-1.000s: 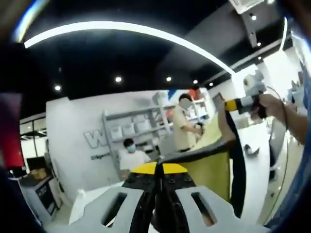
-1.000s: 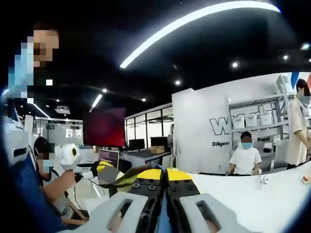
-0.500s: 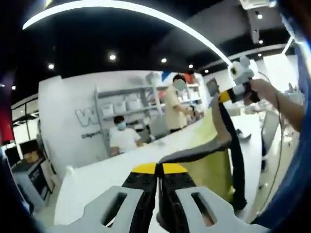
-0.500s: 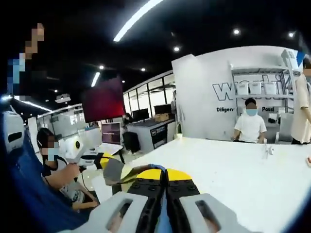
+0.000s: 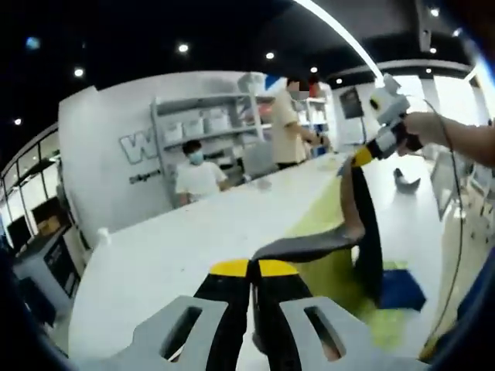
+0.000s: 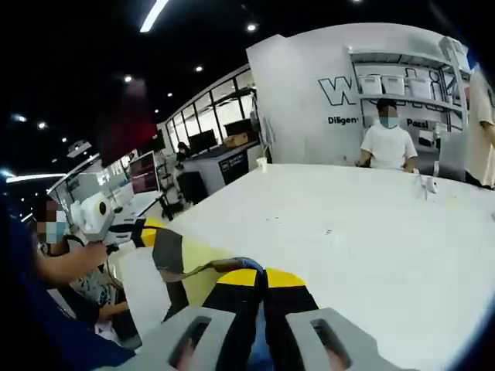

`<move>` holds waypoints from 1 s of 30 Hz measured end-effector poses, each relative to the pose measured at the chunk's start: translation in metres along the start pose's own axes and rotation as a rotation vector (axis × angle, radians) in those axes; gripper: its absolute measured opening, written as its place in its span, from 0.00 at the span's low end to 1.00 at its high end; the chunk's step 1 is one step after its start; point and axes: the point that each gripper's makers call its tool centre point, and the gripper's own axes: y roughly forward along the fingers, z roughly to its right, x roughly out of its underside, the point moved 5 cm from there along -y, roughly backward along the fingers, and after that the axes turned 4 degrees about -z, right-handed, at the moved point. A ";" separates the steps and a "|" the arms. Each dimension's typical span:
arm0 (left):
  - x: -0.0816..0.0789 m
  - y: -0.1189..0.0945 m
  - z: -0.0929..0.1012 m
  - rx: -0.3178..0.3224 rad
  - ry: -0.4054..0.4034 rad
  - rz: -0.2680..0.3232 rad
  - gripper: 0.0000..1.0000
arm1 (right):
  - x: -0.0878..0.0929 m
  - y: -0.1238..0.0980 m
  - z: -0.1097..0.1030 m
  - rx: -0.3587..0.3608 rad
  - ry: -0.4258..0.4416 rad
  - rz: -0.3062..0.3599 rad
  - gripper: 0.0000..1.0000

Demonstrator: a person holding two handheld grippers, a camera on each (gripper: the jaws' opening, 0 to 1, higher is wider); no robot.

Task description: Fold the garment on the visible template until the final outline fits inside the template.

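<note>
Both grippers hold the grey-and-yellow garment (image 5: 340,239) stretched between them above the white counter (image 5: 178,247). The left gripper (image 5: 252,270) has its fingers pinched together on the grey edge; the right gripper (image 6: 259,276) likewise clamps the cloth between closed fingers. Compared with a second ago, both views have tipped downward: the counter now spreads wide where ceiling showed, and a yellow-and-blue template (image 5: 394,297) appears beneath the hanging garment.
</note>
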 end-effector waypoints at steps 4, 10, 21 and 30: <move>0.011 0.023 -0.006 -0.011 -0.001 -0.026 0.00 | 0.007 0.016 0.014 0.015 0.007 -0.002 0.00; 0.026 0.055 -0.018 -0.019 -0.049 -0.068 0.00 | 0.014 0.043 0.035 0.015 0.031 -0.025 0.00; 0.057 0.106 -0.031 -0.011 -0.121 -0.133 0.00 | 0.028 0.091 0.074 0.039 0.070 -0.098 0.00; 0.078 0.141 -0.042 -0.030 -0.152 -0.190 0.00 | 0.036 0.134 0.098 0.061 0.024 -0.157 0.00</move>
